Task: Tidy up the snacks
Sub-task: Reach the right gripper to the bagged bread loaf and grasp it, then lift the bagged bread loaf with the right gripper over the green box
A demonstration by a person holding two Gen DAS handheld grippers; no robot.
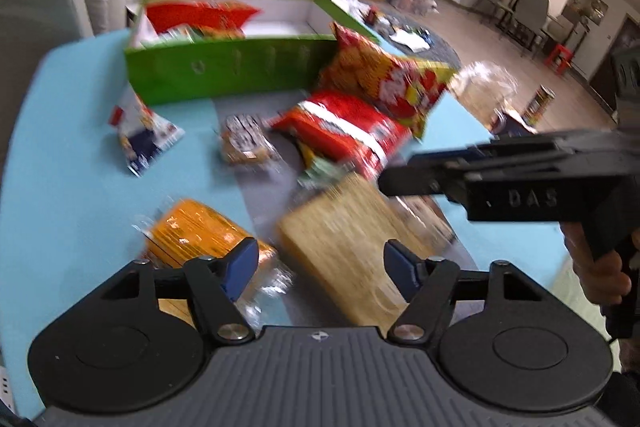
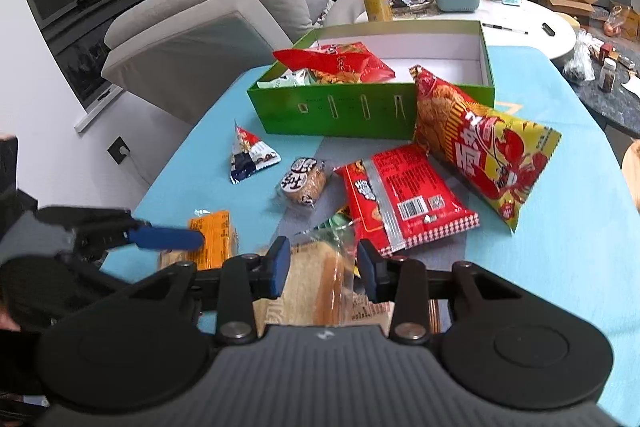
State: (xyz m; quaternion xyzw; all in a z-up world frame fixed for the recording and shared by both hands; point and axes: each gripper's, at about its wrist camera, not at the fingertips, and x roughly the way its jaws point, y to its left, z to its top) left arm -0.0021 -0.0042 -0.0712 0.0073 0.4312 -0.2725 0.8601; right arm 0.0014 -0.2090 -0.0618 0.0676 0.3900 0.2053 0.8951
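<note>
A clear bag of sliced bread (image 2: 320, 283) lies at the near edge of the blue table. My right gripper (image 2: 324, 269) is shut on it, a pad against each side. In the left wrist view the same bread bag (image 1: 344, 247) sits between the pads of my left gripper (image 1: 322, 267), which is open, with a gap at the left pad. An orange packet (image 1: 196, 231) lies just left of it. Farther off are a red packet (image 2: 404, 195), a big red-and-yellow chip bag (image 2: 480, 147) leaning on the green box (image 2: 340, 115), a round cake (image 2: 304, 181) and a triangular packet (image 2: 250, 157).
The green box holds a red chip bag (image 2: 340, 63) at its left end; its right half shows white floor. A grey sofa (image 2: 192, 19) stands to the left, and a white round table (image 2: 520, 23) with clutter stands behind. A person's hand (image 1: 604, 267) holds the right gripper (image 1: 394, 183).
</note>
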